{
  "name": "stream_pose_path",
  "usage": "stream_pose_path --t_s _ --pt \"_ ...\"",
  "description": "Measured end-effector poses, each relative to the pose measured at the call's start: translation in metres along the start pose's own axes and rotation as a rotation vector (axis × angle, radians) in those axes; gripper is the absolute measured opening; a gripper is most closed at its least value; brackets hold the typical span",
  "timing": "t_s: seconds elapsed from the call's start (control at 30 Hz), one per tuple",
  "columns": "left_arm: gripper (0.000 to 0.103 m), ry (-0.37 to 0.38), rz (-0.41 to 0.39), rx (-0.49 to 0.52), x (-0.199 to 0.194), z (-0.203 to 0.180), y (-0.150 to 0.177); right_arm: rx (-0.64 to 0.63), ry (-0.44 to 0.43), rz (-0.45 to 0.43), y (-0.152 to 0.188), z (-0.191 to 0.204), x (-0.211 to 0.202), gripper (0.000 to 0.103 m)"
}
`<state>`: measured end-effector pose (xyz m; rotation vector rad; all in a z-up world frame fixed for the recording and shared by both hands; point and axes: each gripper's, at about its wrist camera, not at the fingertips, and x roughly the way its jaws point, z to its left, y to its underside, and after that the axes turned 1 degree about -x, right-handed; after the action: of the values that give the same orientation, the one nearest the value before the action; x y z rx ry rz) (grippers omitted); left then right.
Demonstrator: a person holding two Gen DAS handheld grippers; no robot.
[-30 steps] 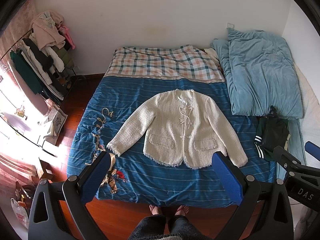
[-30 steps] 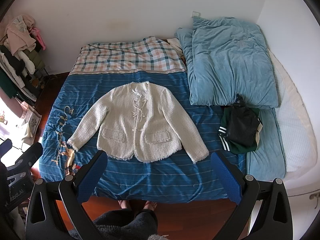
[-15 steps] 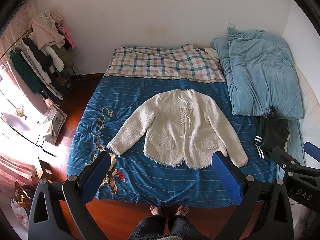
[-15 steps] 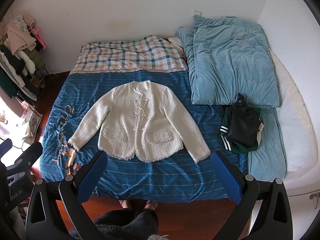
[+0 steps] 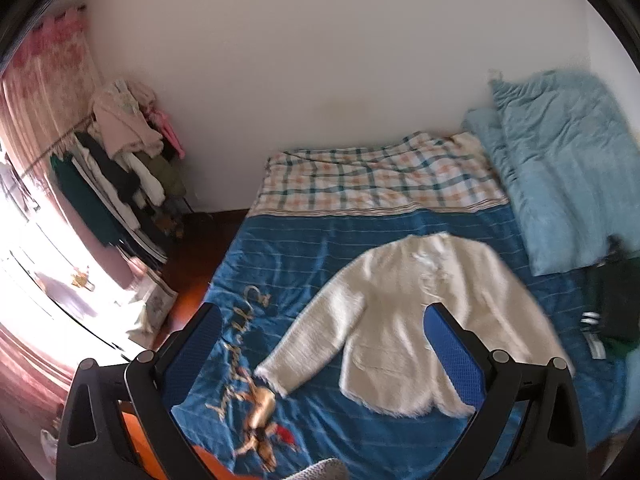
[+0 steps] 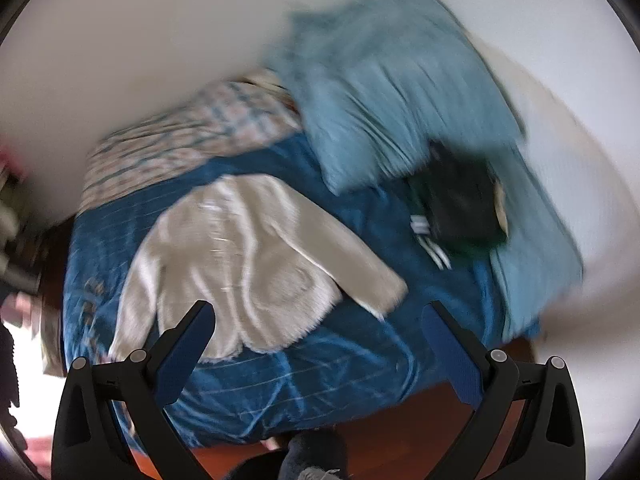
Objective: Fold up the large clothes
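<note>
Your left hand-held gripper (image 5: 324, 352) is spread wide and holds nothing; ahead of it, between its blue textured pads, lies the cream tweed jacket (image 5: 416, 320), nubbly with a fringed hem. It rests flat on the blue striped bedspread (image 5: 280, 256), collar pointing away from you, hem toward you, sleeves splayed outward at a slant. Your right hand-held gripper (image 6: 320, 348) is likewise released and empty, with the jacket (image 6: 240, 260) ahead and to its left; that view is blurred.
</note>
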<state>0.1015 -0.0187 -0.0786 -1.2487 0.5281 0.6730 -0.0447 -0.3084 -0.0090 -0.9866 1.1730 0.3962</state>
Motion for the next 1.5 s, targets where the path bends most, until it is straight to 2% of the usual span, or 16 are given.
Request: stream_pose_path --t_s 0.1,0.27,0.33,0.37,0.53,0.67,0.73,0.8,0.87,0.9,0.93,0.97,1.0,1.1,1.33,1.5 --pt "0.103 -0.029 0.062 0.031 0.055 -0.021 0.01 0.153 -0.018 0.104 0.003 -0.046 0.071 0.101" --pt "0.103 -0.076 0.171 0.043 0.138 -0.062 0.033 0.38 -0.059 0.25 0.015 -0.114 0.214 0.083" --pt "0.103 -0.097 0.202 0.066 0.178 -0.085 0.046 0.461 -0.022 0.259 0.024 -0.139 0.273 0.058" --pt "0.103 -0.099 0.215 0.073 0.194 -0.092 0.05 0.5 -0.004 0.262 0.029 -0.153 0.304 0.056" --pt "0.103 -0.133 0.426 0.048 0.303 -0.129 0.109 0.702 0.035 0.299 0.059 -0.205 0.437 0.058" --pt "0.103 -0.178 0.521 0.038 0.356 -0.146 0.145 0.844 0.008 0.348 0.081 -0.23 0.518 0.071" --pt "0.103 -0.182 0.553 0.029 0.373 -0.152 0.157 0.865 -0.009 0.358 0.085 -0.234 0.546 0.082" --pt "0.103 -0.178 0.575 0.033 0.388 -0.161 0.165 0.846 -0.002 0.366 0.081 -0.229 0.561 0.09" --pt "0.103 -0.178 0.57 0.057 0.397 -0.171 0.17 0.804 0.004 0.348 0.069 -0.217 0.567 0.09" --pt "0.103 -0.174 0.563 0.07 0.401 -0.176 0.17 0.765 0.012 0.35 0.061 -0.208 0.57 0.079" --pt "0.103 -0.17 0.555 0.079 0.404 -0.18 0.17 0.737 0.009 0.348 0.055 -0.2 0.571 0.051" --pt "0.103 -0.168 0.545 0.091 0.406 -0.184 0.169 0.712 0.03 0.36 0.049 -0.195 0.571 0.041" --pt "0.103 -0.164 0.535 0.097 0.412 -0.188 0.169 0.703 0.007 0.353 0.043 -0.191 0.571 0.016" --pt "0.103 -0.145 0.522 0.108 0.419 -0.194 0.163 0.698 0.013 0.315 0.022 -0.189 0.557 0.013" --pt "0.103 -0.096 0.471 0.067 0.414 -0.185 0.135 0.643 -0.101 0.043 -0.09 -0.176 0.461 0.013" --pt "0.103 -0.103 0.469 0.02 0.424 -0.162 0.118 0.449 -0.285 -0.07 -0.184 -0.067 0.419 0.013"
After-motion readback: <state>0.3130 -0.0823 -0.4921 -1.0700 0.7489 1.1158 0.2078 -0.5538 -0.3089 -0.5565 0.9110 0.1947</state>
